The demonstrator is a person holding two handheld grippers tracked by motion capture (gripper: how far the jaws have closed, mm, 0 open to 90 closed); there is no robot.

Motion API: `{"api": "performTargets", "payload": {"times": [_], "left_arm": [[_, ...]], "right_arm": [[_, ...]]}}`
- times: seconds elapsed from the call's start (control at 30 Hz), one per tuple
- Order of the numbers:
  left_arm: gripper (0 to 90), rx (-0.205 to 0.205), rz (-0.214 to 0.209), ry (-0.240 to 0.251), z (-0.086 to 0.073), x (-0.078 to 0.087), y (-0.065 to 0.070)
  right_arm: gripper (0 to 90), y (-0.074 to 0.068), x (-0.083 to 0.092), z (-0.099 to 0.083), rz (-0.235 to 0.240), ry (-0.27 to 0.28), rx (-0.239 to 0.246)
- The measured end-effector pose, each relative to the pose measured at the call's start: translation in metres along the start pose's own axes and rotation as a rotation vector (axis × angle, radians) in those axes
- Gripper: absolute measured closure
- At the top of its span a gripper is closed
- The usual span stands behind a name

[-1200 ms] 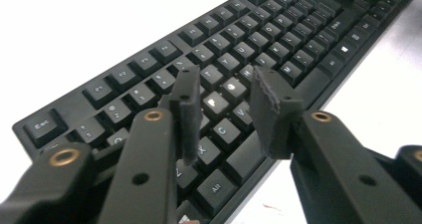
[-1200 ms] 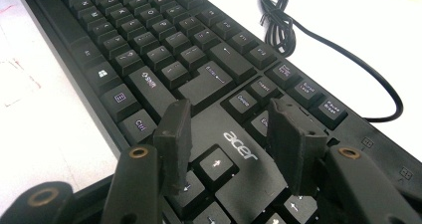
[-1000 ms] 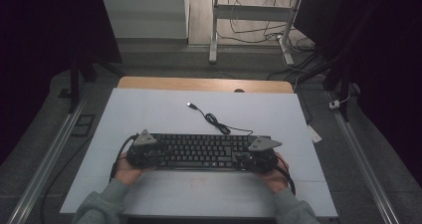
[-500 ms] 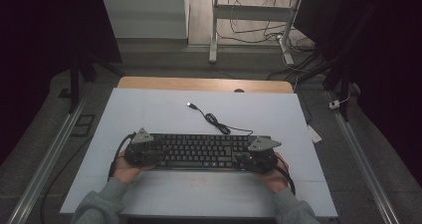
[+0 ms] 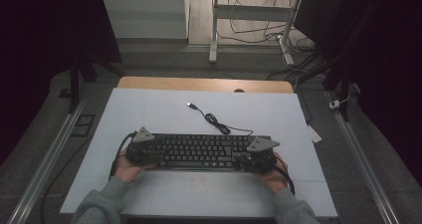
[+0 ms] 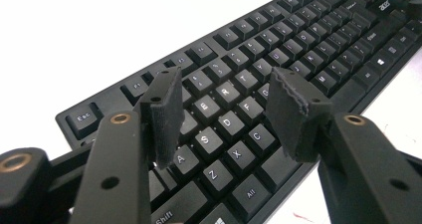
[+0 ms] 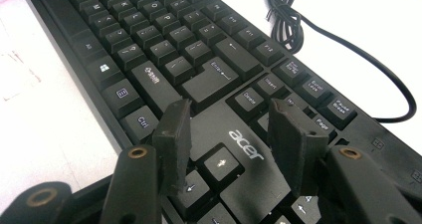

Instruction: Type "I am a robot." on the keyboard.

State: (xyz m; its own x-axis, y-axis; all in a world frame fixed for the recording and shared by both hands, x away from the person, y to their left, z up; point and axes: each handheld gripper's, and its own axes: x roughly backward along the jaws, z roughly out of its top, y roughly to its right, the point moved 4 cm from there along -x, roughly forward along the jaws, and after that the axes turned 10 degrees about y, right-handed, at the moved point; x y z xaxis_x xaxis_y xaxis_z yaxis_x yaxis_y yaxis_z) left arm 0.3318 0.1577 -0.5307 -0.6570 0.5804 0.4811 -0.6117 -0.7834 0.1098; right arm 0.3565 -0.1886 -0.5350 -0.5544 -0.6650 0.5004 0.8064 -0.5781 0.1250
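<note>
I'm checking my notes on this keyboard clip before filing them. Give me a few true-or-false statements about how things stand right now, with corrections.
1. The keyboard lies flat on the white board. True.
2. The left gripper is shut on a key. False: its jaws stand apart above the letter keys.
3. The USB plug lies loose on the board. True.
4. The right gripper hovers over the Esc end. False: it is over the arrow keys, beside the acer logo.
</note>
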Motion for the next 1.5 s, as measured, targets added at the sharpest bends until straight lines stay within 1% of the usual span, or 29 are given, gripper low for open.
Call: {"api": "performTargets", "payload": {"times": [0.2, 0.83, 1.03, 1.5], "left_arm": [[47.9, 0.002, -0.001, -0.002, 0.0003, -0.0022, -0.0005], [46.5, -0.014, -0.002, -0.014, -0.0003, -0.0061, 0.0012], [46.1, -0.020, -0.002, -0.007, 0.0023, -0.0064, 0.0020], [46.1, -0.027, -0.018, 0.014, 0.0085, -0.0064, 0.0049]], "right_arm": [[51.9, 0.0003, -0.0004, -0.0006, -0.001, -0.005, 0.001], [51.2, -0.0003, -0.0020, -0.0015, 0.003, -0.012, 0.005], [51.1, -0.0005, -0.0022, -0.0016, 0.004, -0.015, 0.008], [51.1, -0.0007, -0.0028, -0.0021, 0.002, -0.022, 0.008]]}}
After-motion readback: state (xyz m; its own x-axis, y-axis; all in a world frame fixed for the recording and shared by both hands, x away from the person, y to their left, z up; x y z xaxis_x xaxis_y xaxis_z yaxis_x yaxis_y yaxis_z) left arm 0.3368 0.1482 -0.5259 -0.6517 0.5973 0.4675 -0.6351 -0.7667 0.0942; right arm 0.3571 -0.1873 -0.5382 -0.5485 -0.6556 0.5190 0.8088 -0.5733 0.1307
